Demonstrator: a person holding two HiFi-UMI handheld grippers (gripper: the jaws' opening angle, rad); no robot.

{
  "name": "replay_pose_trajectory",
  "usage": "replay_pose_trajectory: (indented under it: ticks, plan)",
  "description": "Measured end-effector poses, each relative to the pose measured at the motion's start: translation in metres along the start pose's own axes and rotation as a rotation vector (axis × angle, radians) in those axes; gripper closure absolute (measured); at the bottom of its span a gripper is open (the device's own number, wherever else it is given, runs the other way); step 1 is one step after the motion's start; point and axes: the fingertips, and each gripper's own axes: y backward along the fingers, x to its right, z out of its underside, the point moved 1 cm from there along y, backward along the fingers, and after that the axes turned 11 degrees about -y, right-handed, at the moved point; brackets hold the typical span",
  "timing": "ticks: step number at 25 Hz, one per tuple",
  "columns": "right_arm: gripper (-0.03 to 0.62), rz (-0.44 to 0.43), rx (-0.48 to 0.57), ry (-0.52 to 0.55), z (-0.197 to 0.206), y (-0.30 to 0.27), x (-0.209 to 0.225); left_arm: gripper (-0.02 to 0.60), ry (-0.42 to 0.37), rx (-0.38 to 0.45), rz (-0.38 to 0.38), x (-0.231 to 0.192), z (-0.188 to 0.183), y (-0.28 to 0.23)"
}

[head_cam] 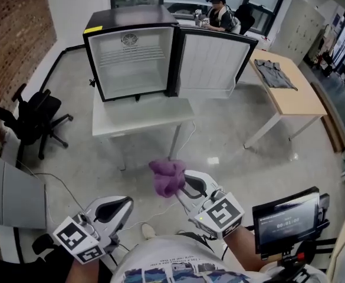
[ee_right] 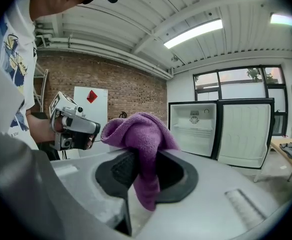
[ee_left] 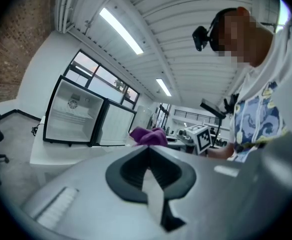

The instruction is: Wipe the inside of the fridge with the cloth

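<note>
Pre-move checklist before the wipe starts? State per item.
1. Cloth gripped: ok. The purple cloth is clamped between the right gripper's jaws.
2. Door open: ok. The door is swung wide at the right of the mini fridge.
3. Interior free of items: ok. Only a wire shelf shows inside.
4. Left gripper free: ok. Its jaws are together with nothing between them.
5. Cloth at the fridge: not ok. It is held well short of it, with open floor between.
6. Where the dirt is: cannot tell, too far off.
</note>
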Motion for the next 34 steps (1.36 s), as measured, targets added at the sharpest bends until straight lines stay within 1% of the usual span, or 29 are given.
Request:
replay_pose_trajectory:
  ticks: [5,9,12,16,20,24,27,30,34]
  plan:
    - [0.516,-0.018,0.008,0.032,-0.002,0.041,-0.001,0.574,0.006,0.000,0.013,0.035,-0.005,-0.016]
    - [0.516,-0.030,0.016,0.029,0.002,0.073,-0.003,0.574,0.017,-0.014,0.007,0.063,-0.004,-0.027]
    - [0.516,-0.042,0.017,0.050,0.005,0.094,-0.003,0.574,0.018,-0.029,0.009,0.089,-0.001,-0.035]
    - [0.516,-0.053,0.027,0.019,0.020,0.118,-0.002,0.574,0.019,-0.054,0.006,0.118,0.004,-0.042]
    - [0.516,-0.067,0.016,0.021,0.032,0.142,0.003,0.574,0.027,-0.077,0.003,0.145,0.012,-0.056]
    - [0.516,-0.070,0.003,0.013,0.043,0.151,0.005,0.574,0.051,-0.089,0.003,0.157,0.019,-0.063]
    - [0.516,-0.051,-0.015,0.022,0.048,0.157,0.010,0.574,0.065,-0.106,0.032,0.164,0.025,-0.073]
    - [0.516,-0.031,-0.043,0.036,0.052,0.157,0.013,0.574,0.064,-0.116,0.047,0.160,0.027,-0.078]
    - [0.516,-0.028,-0.022,0.026,0.047,0.149,0.015,0.574,0.042,-0.106,0.046,0.148,0.016,-0.080]
